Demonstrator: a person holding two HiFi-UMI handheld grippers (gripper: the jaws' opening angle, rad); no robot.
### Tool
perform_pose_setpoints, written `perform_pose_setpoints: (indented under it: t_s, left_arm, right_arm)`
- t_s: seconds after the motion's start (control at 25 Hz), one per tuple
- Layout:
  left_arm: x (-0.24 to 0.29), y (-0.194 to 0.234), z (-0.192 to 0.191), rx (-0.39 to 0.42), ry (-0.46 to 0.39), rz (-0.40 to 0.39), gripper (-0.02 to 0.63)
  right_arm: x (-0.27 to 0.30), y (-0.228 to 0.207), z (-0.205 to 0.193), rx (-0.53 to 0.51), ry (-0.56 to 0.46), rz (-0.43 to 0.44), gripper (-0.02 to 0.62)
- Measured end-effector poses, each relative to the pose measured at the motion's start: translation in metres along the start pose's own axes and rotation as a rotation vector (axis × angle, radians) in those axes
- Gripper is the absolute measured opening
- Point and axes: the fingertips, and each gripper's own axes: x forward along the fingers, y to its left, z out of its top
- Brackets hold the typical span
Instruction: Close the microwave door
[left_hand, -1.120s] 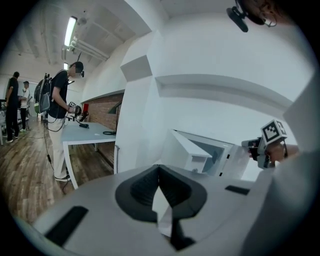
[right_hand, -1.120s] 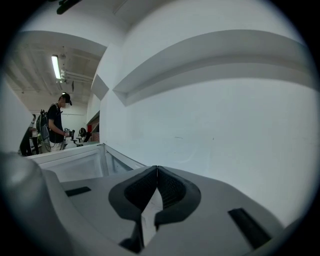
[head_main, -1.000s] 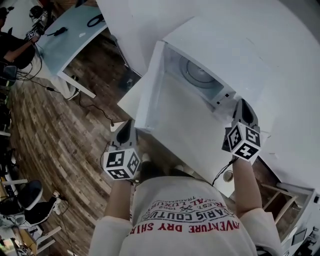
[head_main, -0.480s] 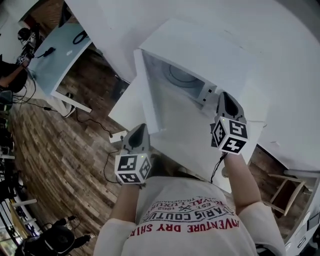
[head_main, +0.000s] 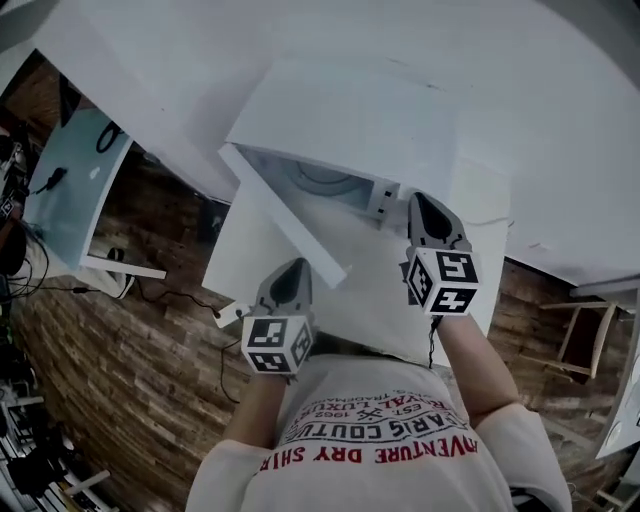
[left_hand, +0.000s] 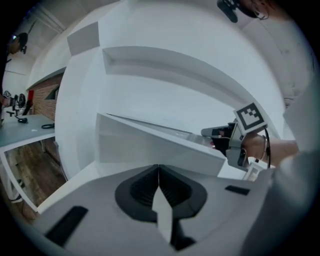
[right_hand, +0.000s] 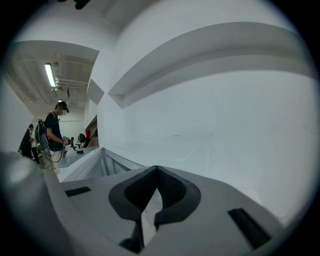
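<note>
The white microwave (head_main: 350, 110) stands on a white table (head_main: 484, 205). Its door (head_main: 285, 225) is hinged at the left and stands partly open, and the turntable (head_main: 325, 178) shows inside. My left gripper (head_main: 291, 277) is shut and empty, with its tip at the outer face of the door near the free edge. In the left gripper view the door (left_hand: 150, 145) fills the space just ahead of that gripper (left_hand: 159, 170). My right gripper (head_main: 424, 207) is shut and empty, beside the microwave's front right corner. The right gripper view shows that gripper (right_hand: 157, 170) with the door (right_hand: 95, 165) at lower left.
A light blue desk (head_main: 70, 195) stands at the left over the wooden floor (head_main: 130, 370), with cables under it. A wooden chair (head_main: 578, 340) is at the right. A person (right_hand: 52, 131) stands far off in the right gripper view. White walls rise behind the microwave.
The door has swung from wide open to partly open. My left gripper has moved up and right with it. My right gripper has shifted left along the microwave's front.
</note>
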Motion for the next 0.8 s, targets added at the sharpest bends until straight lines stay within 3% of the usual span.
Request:
perform_pose_setpoints:
  t_s: [0.48,0.6,0.8]
  left_arm:
    - [0.061,-0.013,0.019,0.101,0.035,-0.229,0.008]
    - [0.073,-0.012,0.024,0.124,0.028,-0.269,0.008]
    - [0.093,-0.013,0.026,0.148,0.044,-0.302,0.008]
  right_arm:
    - [0.001,-0.002,-0.002,-0.042,0.051,-0.056,0.012]
    - [0.002,0.001,-0.003,-0.078,0.072,-0.063,0.012]
    - [0.003,-0.001,-0.003,-0.053,0.061,-0.075,0.012]
